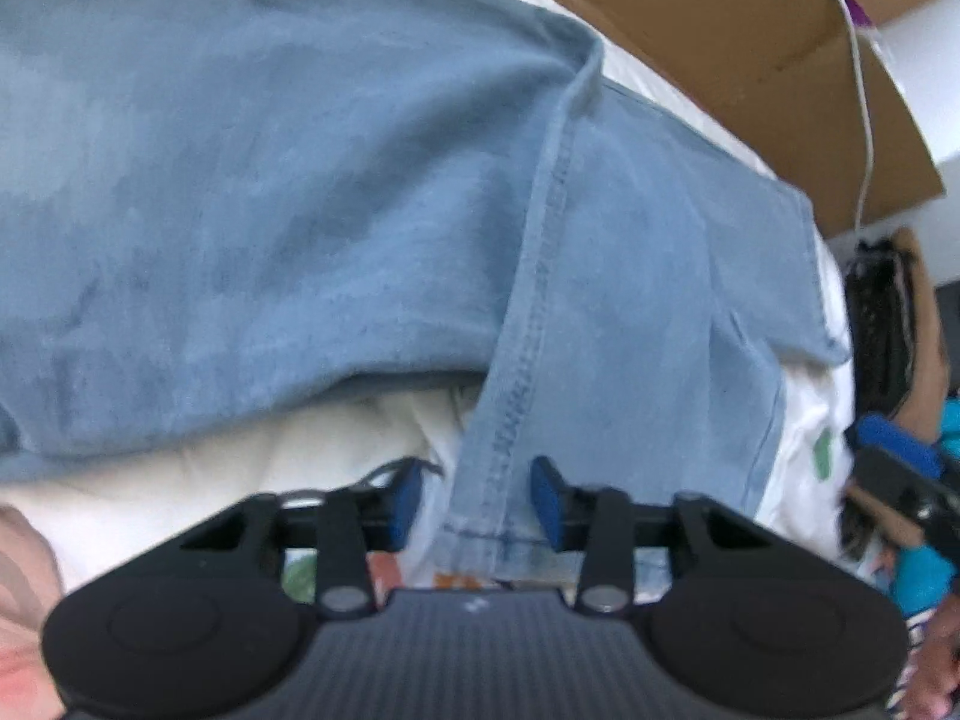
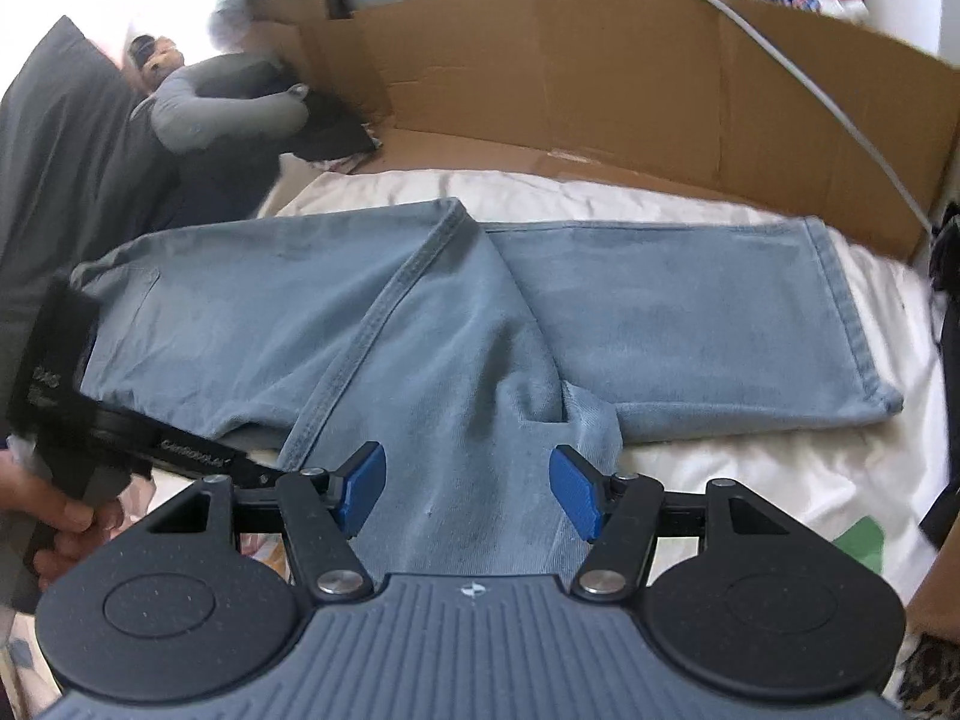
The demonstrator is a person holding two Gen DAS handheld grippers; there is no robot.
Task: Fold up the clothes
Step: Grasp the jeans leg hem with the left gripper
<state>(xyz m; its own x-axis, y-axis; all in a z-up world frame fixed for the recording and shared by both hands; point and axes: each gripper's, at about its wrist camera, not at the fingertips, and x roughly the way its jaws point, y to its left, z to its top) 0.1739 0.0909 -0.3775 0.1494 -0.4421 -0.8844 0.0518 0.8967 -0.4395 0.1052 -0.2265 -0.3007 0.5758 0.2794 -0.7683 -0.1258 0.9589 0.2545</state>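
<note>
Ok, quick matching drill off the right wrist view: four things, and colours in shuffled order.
Things:
1. jeans
2. cardboard
3. sheet
4. tong pads

Colours:
A. white
B. dark blue
C. brown
D. light blue

Pairs: 1-D, 2-C, 3-A, 4-B
</note>
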